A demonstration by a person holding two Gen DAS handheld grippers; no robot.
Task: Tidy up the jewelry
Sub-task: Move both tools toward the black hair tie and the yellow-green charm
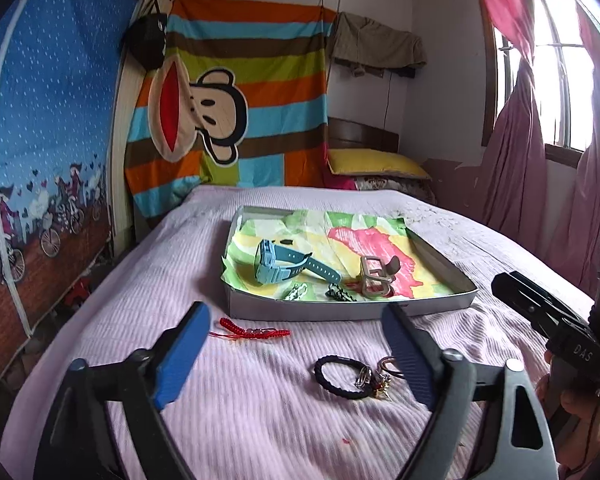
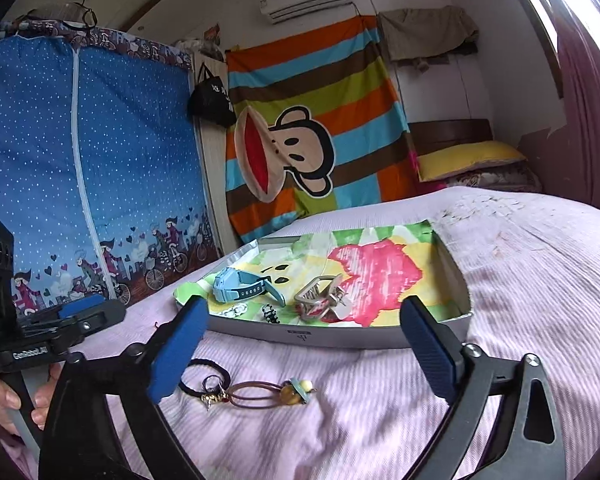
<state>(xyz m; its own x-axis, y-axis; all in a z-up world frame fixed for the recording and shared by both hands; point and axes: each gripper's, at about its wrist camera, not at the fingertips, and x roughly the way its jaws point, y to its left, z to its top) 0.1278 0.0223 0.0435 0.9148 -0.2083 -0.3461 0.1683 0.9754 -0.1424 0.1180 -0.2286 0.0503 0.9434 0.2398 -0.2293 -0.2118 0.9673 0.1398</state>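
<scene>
2 empty grippers, fingers spread, hover over a bed.
Best next: lower right gripper (image 2: pixel 304 344) squarely over hair tie (image 2: pixel 205 376), then lift into tray (image 2: pixel 340 338).

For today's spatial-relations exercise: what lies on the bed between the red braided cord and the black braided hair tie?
Nothing: in the left wrist view, only bare pink bedspread separates the red braided cord from the black braided hair tie.

In the left wrist view, the right gripper (image 1: pixel 540 304) runs off the right edge, its fingertips hidden. The left finger (image 2: pixel 176 356) covers part of the black hair tie (image 2: pixel 204 380). Small chain pieces (image 1: pixel 298 291) in the tray (image 1: pixel 340 308) stay unclear.
</scene>
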